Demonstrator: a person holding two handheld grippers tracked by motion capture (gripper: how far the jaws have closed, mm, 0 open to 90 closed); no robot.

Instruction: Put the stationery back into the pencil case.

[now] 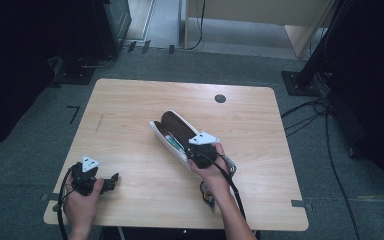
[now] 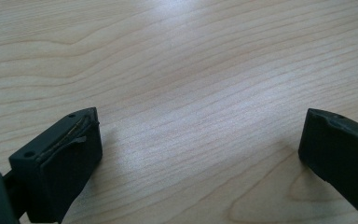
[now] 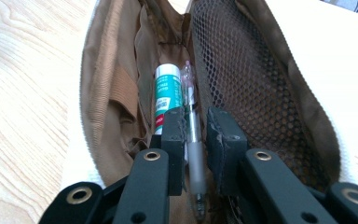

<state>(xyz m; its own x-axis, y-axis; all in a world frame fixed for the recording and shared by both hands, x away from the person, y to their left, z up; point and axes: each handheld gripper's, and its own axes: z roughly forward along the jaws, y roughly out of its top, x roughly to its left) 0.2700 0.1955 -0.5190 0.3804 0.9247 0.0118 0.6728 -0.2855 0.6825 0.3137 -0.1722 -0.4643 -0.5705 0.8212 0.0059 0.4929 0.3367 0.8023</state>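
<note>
An open pencil case (image 1: 172, 126), white outside and brown inside (image 3: 116, 88), lies slantwise at the middle of the wooden table (image 1: 130, 95). In it lie a green-and-white tube (image 3: 167, 95) and a clear pen with a grey grip (image 3: 196, 154). My right gripper (image 3: 196, 114) reaches into the case's near end (image 1: 192, 150), its jaws closed on the pen's barrel. A mesh pocket (image 3: 256, 84) lines the case's right wall. My left gripper (image 1: 114, 179) rests at the table's front left corner, open over bare wood (image 2: 200, 135).
A small round object (image 1: 207, 194) lies on the table under the right forearm. A dark round hole (image 1: 220, 98) marks the table's far side. Cables (image 1: 310, 112) and stand bases (image 1: 300, 82) sit on the floor to the right.
</note>
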